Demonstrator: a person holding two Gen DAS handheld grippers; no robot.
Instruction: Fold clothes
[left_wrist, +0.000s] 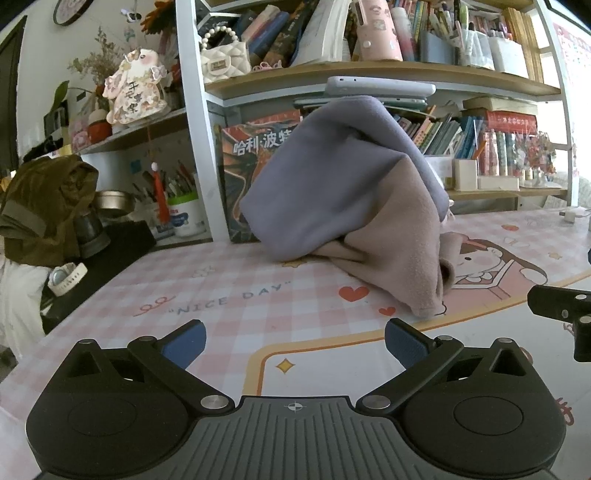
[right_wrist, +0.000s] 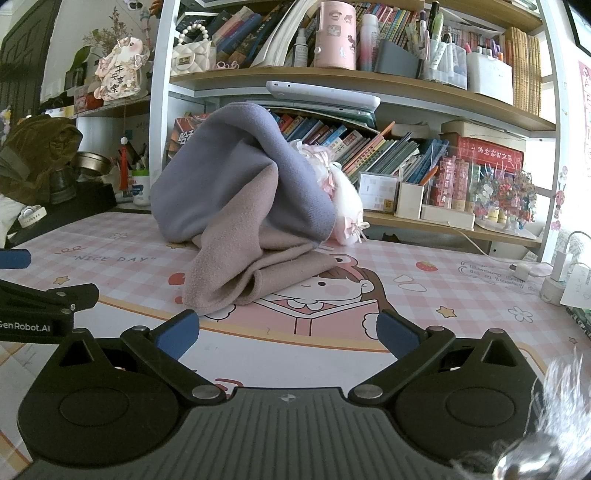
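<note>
A lilac and dusty-pink fleece garment (right_wrist: 240, 206) sits heaped in an unfolded mound near the middle of a pink checked desk mat (right_wrist: 424, 295), in front of a crowded bookshelf (right_wrist: 369, 85). Folding looks not yet begun: no flat layers or neat edges show. The left gripper (left_wrist: 295, 343) and right gripper (right_wrist: 288, 332) hover short of it, both spread wide, holding nothing

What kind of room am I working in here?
Most likely a home study or bedroom desk: a bookshelf crammed with books and pen pots, a cartoon desk mat, and a crumpled garment on it.
</note>
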